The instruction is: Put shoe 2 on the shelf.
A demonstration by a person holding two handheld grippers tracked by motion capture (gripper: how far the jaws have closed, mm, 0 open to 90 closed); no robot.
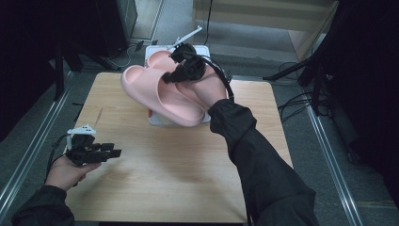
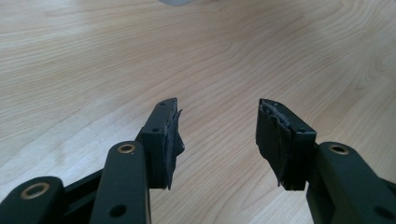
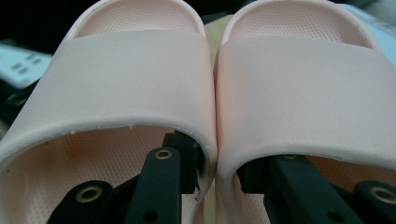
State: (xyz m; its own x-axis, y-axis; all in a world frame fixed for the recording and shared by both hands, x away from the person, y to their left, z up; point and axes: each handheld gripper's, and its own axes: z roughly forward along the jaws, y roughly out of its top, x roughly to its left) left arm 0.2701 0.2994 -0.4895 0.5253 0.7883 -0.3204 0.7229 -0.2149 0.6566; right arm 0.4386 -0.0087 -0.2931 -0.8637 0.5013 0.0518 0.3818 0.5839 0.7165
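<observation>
Pale wood tabletop (image 1: pixel 179 179) in a dim room, dark floor and cables all around. Up at the far edge, the right gripper (image 1: pixel 181 70) has a pair of pink slippers (image 1: pixel 160 92) pinched together and lifted, their toes tilted over a white box (image 1: pixel 203 49) beneath. In the right gripper view, one jaw sits inside each slipper, under the straps, squeezing the two touching inner walls between them. Down at the near left corner, the left gripper (image 1: pixel 110 153) hovers low over bare wood, held in the person's hand; in the left gripper view its jaws stand wide apart, grasping nothing.
</observation>
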